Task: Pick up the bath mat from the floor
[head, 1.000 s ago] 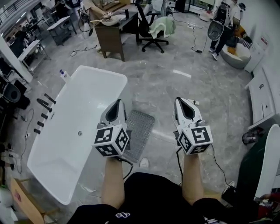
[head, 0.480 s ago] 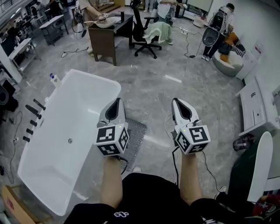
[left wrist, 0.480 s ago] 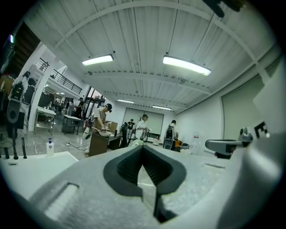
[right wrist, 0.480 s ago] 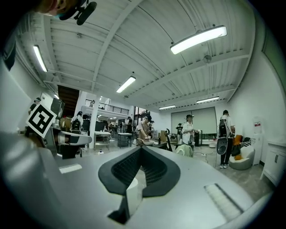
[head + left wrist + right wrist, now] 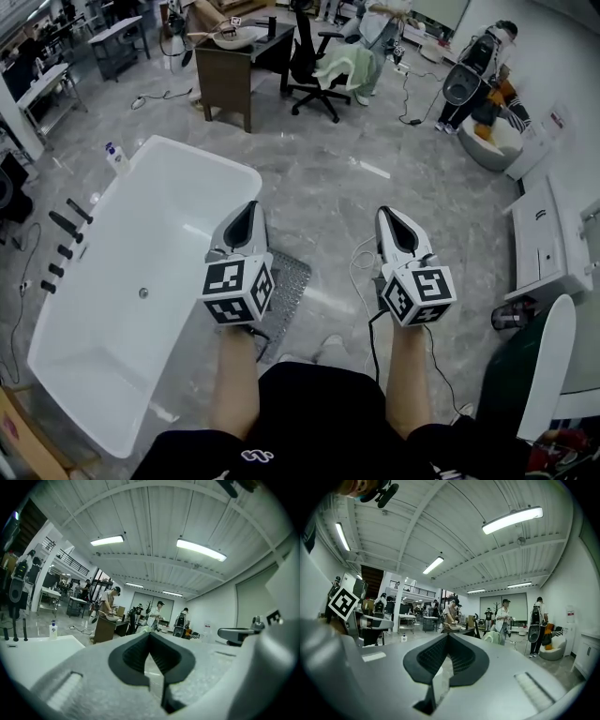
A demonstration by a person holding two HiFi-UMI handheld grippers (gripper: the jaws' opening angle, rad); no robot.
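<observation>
The head view looks steeply down, close above the left gripper (image 5: 248, 210) and right gripper (image 5: 390, 216). Each gripper view faces across the hall from behind its jaws. All three share the dark wooden desk (image 5: 230, 70).

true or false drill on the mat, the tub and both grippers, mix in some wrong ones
1. The bath mat lies on the floor beside the bathtub. True.
2. The left gripper is clamped on the mat. False: its jaws are together with nothing between them.
3. The right gripper stands wide open. False: it is shut and empty.
4. A bottle stands on the tub's far corner. True.
</observation>
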